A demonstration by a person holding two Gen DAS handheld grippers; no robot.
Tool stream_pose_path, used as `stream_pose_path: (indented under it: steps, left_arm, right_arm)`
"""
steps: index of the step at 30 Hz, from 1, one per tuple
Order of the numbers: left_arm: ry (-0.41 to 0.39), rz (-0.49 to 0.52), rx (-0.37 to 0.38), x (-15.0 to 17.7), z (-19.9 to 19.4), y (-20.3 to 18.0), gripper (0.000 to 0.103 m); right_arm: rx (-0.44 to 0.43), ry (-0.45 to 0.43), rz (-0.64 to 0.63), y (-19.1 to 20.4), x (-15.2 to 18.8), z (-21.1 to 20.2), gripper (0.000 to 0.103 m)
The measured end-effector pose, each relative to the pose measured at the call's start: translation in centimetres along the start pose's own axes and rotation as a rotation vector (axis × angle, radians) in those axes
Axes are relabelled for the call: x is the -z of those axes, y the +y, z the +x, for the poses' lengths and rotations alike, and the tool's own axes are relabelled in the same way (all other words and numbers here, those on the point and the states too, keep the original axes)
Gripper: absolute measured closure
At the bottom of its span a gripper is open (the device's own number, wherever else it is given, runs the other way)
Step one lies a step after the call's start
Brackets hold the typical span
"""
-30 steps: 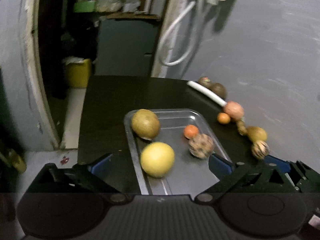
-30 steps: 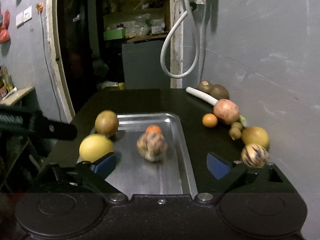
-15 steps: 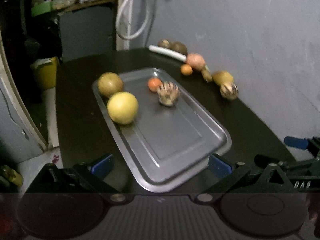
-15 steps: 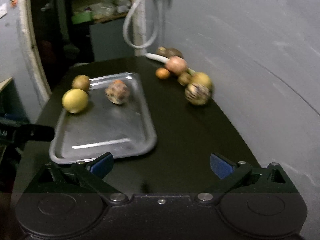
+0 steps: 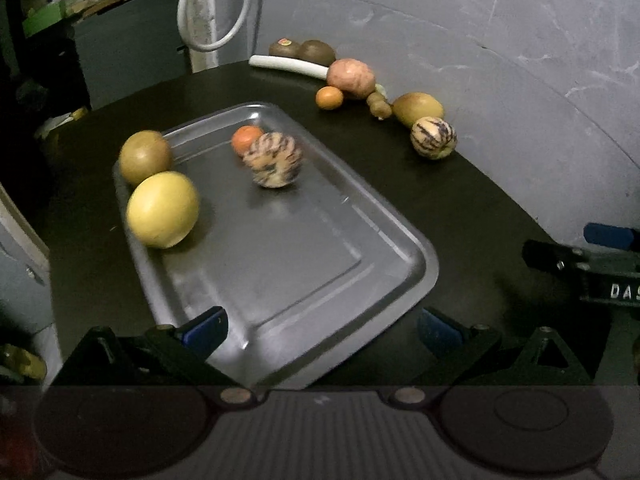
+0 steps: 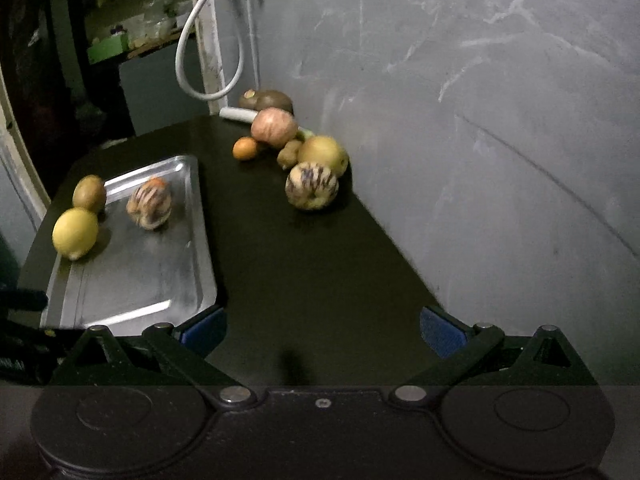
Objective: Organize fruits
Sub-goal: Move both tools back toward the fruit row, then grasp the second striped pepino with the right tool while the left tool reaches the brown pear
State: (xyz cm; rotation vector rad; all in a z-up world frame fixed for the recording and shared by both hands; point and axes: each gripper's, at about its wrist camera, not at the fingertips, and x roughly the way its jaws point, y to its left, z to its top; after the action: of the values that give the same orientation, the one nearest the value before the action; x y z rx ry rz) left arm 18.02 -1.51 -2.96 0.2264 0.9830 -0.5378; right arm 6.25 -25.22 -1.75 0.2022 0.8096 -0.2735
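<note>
A metal tray (image 5: pixel 304 280) (image 6: pixel 132 280) lies on the dark table. On it are a yellow round fruit (image 5: pixel 163 209) (image 6: pixel 75 232), a brownish-green fruit (image 5: pixel 145 156) (image 6: pixel 89 193), a small orange fruit (image 5: pixel 245 139) and a striped melon (image 5: pixel 273 159) (image 6: pixel 149 203). Along the wall lie a second striped melon (image 5: pixel 433 137) (image 6: pixel 312 185), a yellow fruit (image 5: pixel 417 109) (image 6: pixel 323 153), a pink fruit (image 5: pixel 351 78) (image 6: pixel 274 127), a small orange (image 5: pixel 329 97) (image 6: pixel 245 148) and two kiwis (image 5: pixel 301 50). My left gripper (image 5: pixel 320 330) is open and empty over the tray's near end. My right gripper (image 6: pixel 322 332) is open and empty over bare table.
A white stick (image 5: pixel 288 65) lies by the kiwis. A white hose (image 5: pixel 212 8) hangs on the grey wall (image 6: pixel 480 120) that runs along the table's right side. A dark doorway with shelves is at the back left. The right gripper shows at the right edge of the left wrist view (image 5: pixel 588 264).
Both grippers have pulled back and risen from the fruits, so the whole tray and more table now show. The fruits have not moved.
</note>
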Motion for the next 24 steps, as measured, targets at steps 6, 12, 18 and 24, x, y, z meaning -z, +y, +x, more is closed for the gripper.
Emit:
stream_pose_path:
  steps: [6,12,18,24]
  left_arm:
    - [-0.003,-0.024,-0.026,-2.7,2.1,-0.5,0.0]
    - [-0.024,-0.043,-0.045,-5.8,3.6,-1.0,0.0]
    - [-0.069,-0.027,-0.023,-10.0,5.6,-1.7,0.0]
    - [-0.078,-0.033,0.066,-15.4,8.9,-2.9,0.0]
  right_arm:
    - [-0.003,-0.05,-0.013,-0.4,-2.2,2.4,0.001]
    - [0.004,-0.066,-0.021,-0.4,-2.9,5.1,0.001]
    - [-0.031,-0.046,0.016,-0.6,-3.2,7.4,0.001]
    - [-0.09,-0.066,0.013,-0.1,-4.4,9.9,0.001]
